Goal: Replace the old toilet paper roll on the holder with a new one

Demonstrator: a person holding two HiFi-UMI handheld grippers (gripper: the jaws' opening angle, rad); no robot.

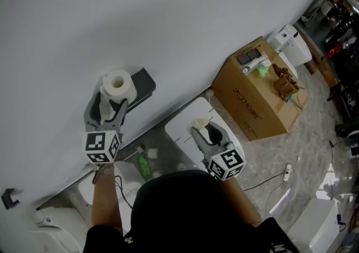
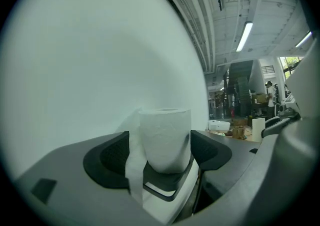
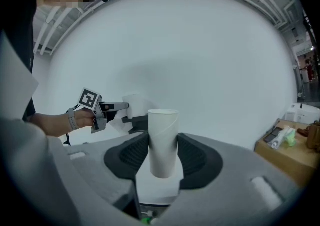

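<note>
Head view: the left gripper is clenched on the new toilet paper roll, which sits between its jaws just beside the black holder on the wall, and the right gripper carries an empty cardboard tube between its jaws. Left gripper view: both jaws press the roll's sides, and a loose paper tail hangs in front of the left jaw. Right gripper view: the jaws grasp the upright tube, whose open top stands clear above them.

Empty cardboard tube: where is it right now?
The tube sits lower centre in the head view, held between the fingers of the right gripper, over a white surface, right of the full roll in the left gripper.
</note>
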